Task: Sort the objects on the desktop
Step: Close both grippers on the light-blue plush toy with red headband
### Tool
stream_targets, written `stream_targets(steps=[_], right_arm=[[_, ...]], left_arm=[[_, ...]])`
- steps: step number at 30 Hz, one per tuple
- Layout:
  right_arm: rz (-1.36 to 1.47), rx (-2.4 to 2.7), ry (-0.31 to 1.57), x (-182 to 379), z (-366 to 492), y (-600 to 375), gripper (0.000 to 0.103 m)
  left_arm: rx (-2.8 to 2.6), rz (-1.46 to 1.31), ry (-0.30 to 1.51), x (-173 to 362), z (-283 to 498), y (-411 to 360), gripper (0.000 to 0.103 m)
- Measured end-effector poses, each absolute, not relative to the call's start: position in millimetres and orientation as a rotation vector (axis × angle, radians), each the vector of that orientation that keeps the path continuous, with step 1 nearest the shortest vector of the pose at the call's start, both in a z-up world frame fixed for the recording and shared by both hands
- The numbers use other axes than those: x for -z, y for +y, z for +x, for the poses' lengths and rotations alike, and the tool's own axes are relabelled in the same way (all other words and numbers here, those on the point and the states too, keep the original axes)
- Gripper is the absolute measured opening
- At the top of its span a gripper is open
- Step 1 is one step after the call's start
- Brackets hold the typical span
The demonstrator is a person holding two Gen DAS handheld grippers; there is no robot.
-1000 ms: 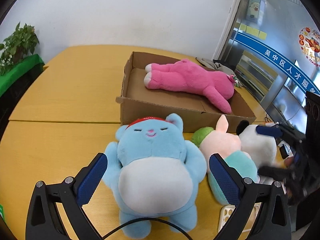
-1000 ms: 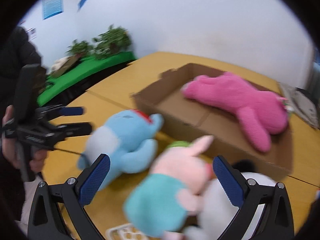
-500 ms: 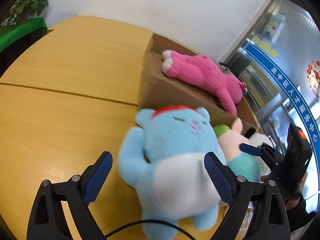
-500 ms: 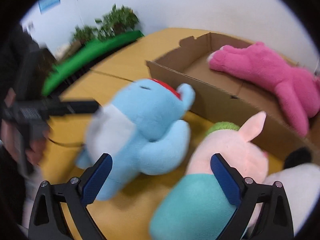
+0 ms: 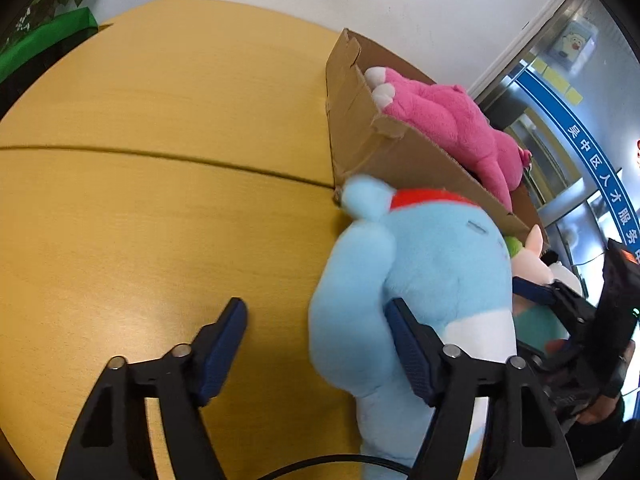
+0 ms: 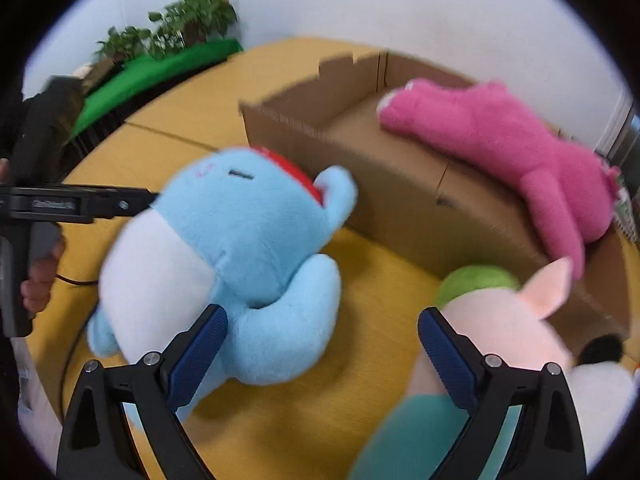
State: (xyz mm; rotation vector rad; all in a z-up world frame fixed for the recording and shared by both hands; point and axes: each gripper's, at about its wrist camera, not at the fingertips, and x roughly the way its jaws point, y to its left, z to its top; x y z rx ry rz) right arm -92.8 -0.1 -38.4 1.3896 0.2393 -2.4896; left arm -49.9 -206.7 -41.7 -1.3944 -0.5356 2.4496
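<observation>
A light blue plush bear (image 5: 432,280) with a white belly and red cap sits on the yellow table (image 5: 160,220) in front of a cardboard box (image 5: 404,160). My left gripper (image 5: 316,344) is open; its right finger presses against the bear's side, its left finger stands over bare table. In the right wrist view the bear (image 6: 224,256) lies left of centre. My right gripper (image 6: 320,352) is open, between the bear's arm and a pink-and-teal plush (image 6: 496,340). A pink plush (image 6: 520,148) lies in the box (image 6: 360,152).
A white-and-black plush (image 6: 600,380) sits at the right behind the pink-and-teal one. A green-covered bench with potted plants (image 6: 172,40) stands beyond the table's far left edge. Glass doors (image 5: 560,140) are to the right of the box.
My left gripper has swung left, so the blue bear now lies at its right finger instead of between the fingers. My right gripper has moved in closer to the plush toys.
</observation>
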Motion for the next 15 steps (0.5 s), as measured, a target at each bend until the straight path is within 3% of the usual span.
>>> stream_targets(steps=[3, 5, 6, 7, 15], right_arm=[[1.406, 2.522, 0.275, 44.1, -97.6, -3.4, 0.080], [1.409, 2.503, 0.291, 45.7, -99.3, -8.1, 0.071], [1.411, 2.475, 0.275, 46.0, -100.2, -11.1, 0.054], [1.421, 2.431, 0.236, 48.0, -102.3, -14.2, 0.025], [1.462, 2.342, 0.085, 58.2, -112.6, -5.5, 0.025]], left_arm=[[-2.423, -1.400, -0.548, 45.6, -49.2, -208.4, 0.071], [-2.411, -1.397, -0.530, 45.6, -50.0, -204.5, 0.048], [-2.414, -1.402, -0.508, 44.5, -50.2, -201.0, 0.040], [-2.417, -1.407, -0.484, 43.5, -50.5, -197.3, 0.035], [-2.473, -1.433, -0.371, 38.1, -48.0, -188.3, 0.028]])
